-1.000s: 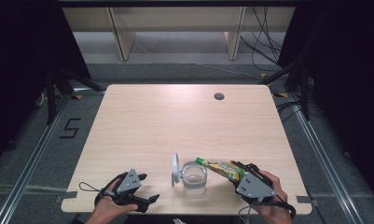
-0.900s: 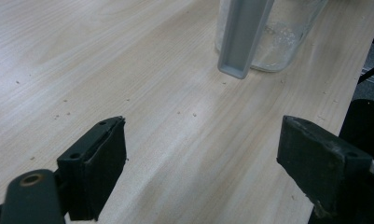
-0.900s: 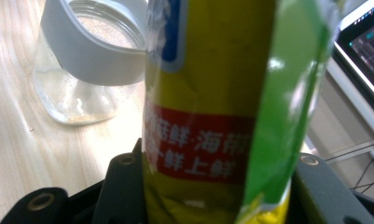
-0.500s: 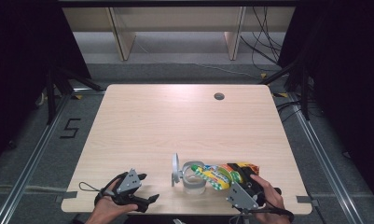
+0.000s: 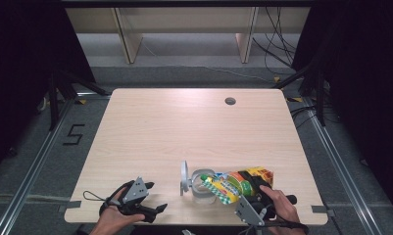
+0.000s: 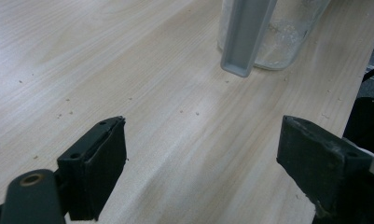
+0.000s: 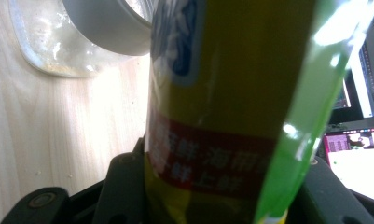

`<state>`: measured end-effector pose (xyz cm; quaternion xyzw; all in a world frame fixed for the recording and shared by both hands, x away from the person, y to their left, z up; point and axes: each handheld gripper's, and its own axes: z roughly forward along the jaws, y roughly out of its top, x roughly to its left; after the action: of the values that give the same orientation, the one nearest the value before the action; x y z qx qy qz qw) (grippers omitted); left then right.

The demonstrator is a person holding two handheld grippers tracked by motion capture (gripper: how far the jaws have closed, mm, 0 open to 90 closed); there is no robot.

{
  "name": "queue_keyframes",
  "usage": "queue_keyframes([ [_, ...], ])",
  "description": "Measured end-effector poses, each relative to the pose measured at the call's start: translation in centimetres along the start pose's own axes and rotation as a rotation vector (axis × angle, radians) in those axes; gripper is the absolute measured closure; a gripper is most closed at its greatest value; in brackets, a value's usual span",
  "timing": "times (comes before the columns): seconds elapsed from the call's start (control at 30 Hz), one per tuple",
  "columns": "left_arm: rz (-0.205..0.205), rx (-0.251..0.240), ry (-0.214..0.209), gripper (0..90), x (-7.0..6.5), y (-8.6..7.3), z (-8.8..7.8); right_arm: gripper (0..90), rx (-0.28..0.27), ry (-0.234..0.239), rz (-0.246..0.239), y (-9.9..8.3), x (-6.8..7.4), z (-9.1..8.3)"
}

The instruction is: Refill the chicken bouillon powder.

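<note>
A clear glass jar [image 5: 200, 186] with a grey rim stands near the table's front edge, its hinged lid [image 5: 184, 177] swung up on the left side. My right gripper [image 5: 255, 192] is shut on a yellow and green snack bag [image 5: 235, 183], which lies tipped with its open end over the jar's mouth. In the right gripper view the snack bag [image 7: 226, 107] stands between the jaws, with the jar [image 7: 77, 42] at upper left. My left gripper [image 5: 155, 203] rests on the table to the jar's left, open and holding nothing. Ahead of its wide-set jaws are the jar [image 6: 278, 42] and its lid [image 6: 245, 37].
The wooden table [image 5: 194, 127] has a round cable hole [image 5: 230, 101] at the back right. Crumbs are scattered on the table [image 6: 128, 84] in front of the left gripper. Shelf legs and cables stand on the floor beyond the table.
My right gripper has tipped the snack bag further, from beside the jar to over its mouth, and drawn back toward the front edge. The left gripper has stayed put.
</note>
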<state>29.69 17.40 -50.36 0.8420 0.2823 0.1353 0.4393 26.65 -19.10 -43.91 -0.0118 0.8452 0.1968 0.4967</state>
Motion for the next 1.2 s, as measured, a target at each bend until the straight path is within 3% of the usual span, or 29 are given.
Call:
queue_keyframes([
  [0.03, 0.023, 0.01, -0.002, 15.1, 0.2, 0.1, -0.1, 57.7, 0.009, -0.001, -0.002, 0.1, 0.0, -0.1],
  [0.07, 0.028, 0.014, -0.004, 15.1, 0.2, 0.1, -0.1, 57.7, 0.004, -0.011, -0.08, 0.3, -0.3, -0.1],
  [0.1, 0.013, 0.004, -0.005, 15.1, 0.1, 0.1, 0.0, 57.7, 0.017, -0.008, -0.024, 0.2, 0.1, -0.2],
  [0.13, 0.022, -0.001, -0.001, 15.1, 0.1, 0.0, 0.0, 57.7, 0.014, -0.013, -0.081, 0.4, -0.2, -0.1],
  [0.2, 0.038, 0.019, -0.003, 15.1, 0.3, 0.1, -0.1, 57.7, 0.031, -0.025, -0.064, 0.5, 0.2, -0.3],
  [0.23, 0.013, 0.018, 0.005, 15.1, 0.2, 0.0, -0.1, 57.7, 0.03, -0.03, -0.096, 0.5, 0.1, -0.2],
  [0.27, 0.014, 0.017, 0.008, 15.1, 0.2, 0.0, -0.1, 57.7, 0.038, -0.032, -0.084, 0.6, 0.3, -0.3],
  [0.33, 0.003, 0.007, 0.003, 15.0, 0.0, 0.0, 0.0, 57.7, 0.048, -0.047, -0.13, 0.8, 0.3, -0.3],
  [0.37, 0.012, 0.015, 0.006, 15.0, 0.1, 0.0, 0.0, 57.7, 0.048, -0.056, -0.198, 0.9, 0.0, -0.3],
  [0.4, 0.012, 0.014, 0.007, 15.1, 0.1, 0.0, 0.0, 57.7, 0.06, -0.063, -0.17, 0.9, 0.3, -0.4],
  [0.47, 0.04, 0.019, 0.001, 15.1, 0.3, 0.0, 0.0, 57.7, 0.071, -0.064, -0.179, 1.0, 0.4, -0.4],
  [0.5, 0.01, 0.02, 0.003, 15.1, 0.1, 0.0, 0.0, 57.7, 0.069, -0.078, -0.267, 1.3, 0.0, -0.4],
  [0.53, 0.011, 0.019, 0.003, 15.1, 0.1, 0.0, 0.0, 57.7, 0.077, -0.084, -0.234, 1.2, 0.3, -0.4],
  [0.57, 0.01, 0.02, 0.005, 15.1, 0.1, 0.0, 0.0, 57.7, 0.083, -0.088, -0.25, 1.2, 0.3, -0.5],
  [0.6, 0.002, 0.015, 0.001, 15.1, 0.1, 0.0, 0.1, 57.7, 0.078, -0.094, -0.296, 1.4, 0.1, -0.5],
  [0.63, 0.003, 0.012, 0.005, 15.1, 0.1, -0.1, 0.1, 57.7, 0.079, -0.096, -0.267, 1.3, 0.3, -0.5],
  [0.67, 0.013, 0.024, -0.003, 15.1, 0.2, -0.1, 0.0, 57.7, 0.088, -0.096, -0.296, 1.5, 0.3, -0.5],
  [0.7, -0.005, 0.009, -0.002, 15.1, 0.1, -0.1, 0.1, 57.7, 0.096, -0.097, -0.283, 1.5, 0.4, -0.5],
  [0.8, 0.004, 0.02, 0.007, 15.1, 0.2, -0.1, 0.1, 57.7, 0.119, -0.107, -0.291, 1.7, 0.7, -0.7],
  [0.83, 0.003, 0.021, 0.008, 15.1, 0.2, -0.1, 0.1, 57.8, 0.103, -0.112, -0.331, 1.8, 0.5, -0.6],
  [0.87, 0.001, 0.02, 0.004, 15.1, 0.2, -0.1, 0.1, 57.8, 0.122, -0.116, -0.312, 1.8, 0.7, -0.7],
  [0.9, 0.012, 0.031, 0.005, 15.1, 0.2, -0.1, 0.1, 58.0, 0.113, -0.118, -0.343, 1.9, 0.6, -0.6],
  [0.93, 0.012, 0.032, 0.006, 15.1, 0.2, -0.1, 0.1, 58.1, 0.094, -0.119, -0.41, 2.0, 0.2, -0.5],
  [1.03, -0.002, 0.019, 0.005, 15.1, 0.1, -0.1, 0.1, 58.2, 0.107, -0.121, -0.4, 2.0, 0.4, -0.5],
  [1.1, 0.011, 0.033, 0.004, 15.1, 0.2, -0.1, 0.0, 58.2, 0.132, -0.13, -0.357, 1.9, 0.8, -0.6],
  [1.2, 0.013, 0.032, 0.006, 15.1, 0.3, -0.1, 0.1, 58.2, 0.118, -0.133, -0.411, 2.1, 0.7, -0.6],
])
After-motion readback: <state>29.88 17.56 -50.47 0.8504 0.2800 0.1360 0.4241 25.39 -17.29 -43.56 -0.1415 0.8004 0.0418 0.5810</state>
